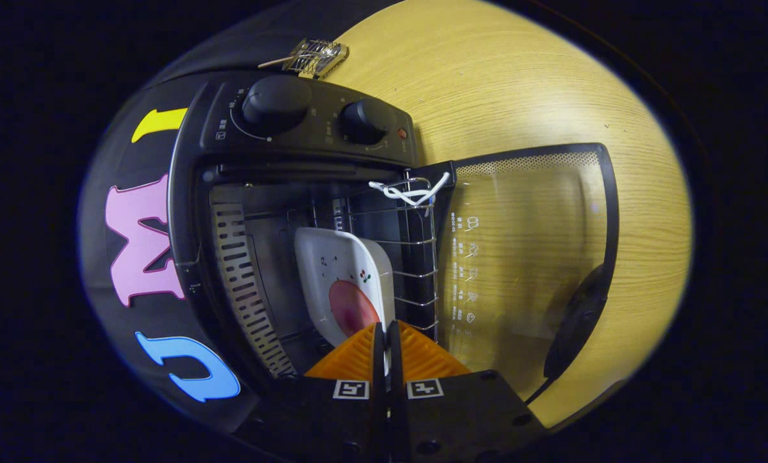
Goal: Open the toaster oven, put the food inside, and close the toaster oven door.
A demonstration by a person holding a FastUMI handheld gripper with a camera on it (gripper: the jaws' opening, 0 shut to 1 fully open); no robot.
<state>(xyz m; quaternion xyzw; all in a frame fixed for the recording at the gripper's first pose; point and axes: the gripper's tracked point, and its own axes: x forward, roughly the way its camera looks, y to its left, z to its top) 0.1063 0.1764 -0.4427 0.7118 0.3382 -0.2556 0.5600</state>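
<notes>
Toaster oven (242, 212) stands on the wood counter (518, 83), view rolled sideways. Glass door (525, 257) is swung fully open and lies flat over the counter, its dark handle (576, 321) at the far edge.

Tongs (387, 337): orange fingers (351, 357) drawn together on the near rim of a white plate (339, 270). They appear clamped on that rim, with only a thin gap showing.

The plate sits inside the oven cavity on the wire rack (416, 270). It carries a round reddish slice of food (353, 308), just ahead of the fingers. A white cord (409, 191) is tied to the rack's front bar.

Risks, as judged:
- Grip is on the rim only; letting go before the plate rests flat could tip it and slide the food off.
- Pulling back could catch the rack or cord and drag the rack out.
- A plate left short of full depth would block the door.

Door remains to be closed.
</notes>
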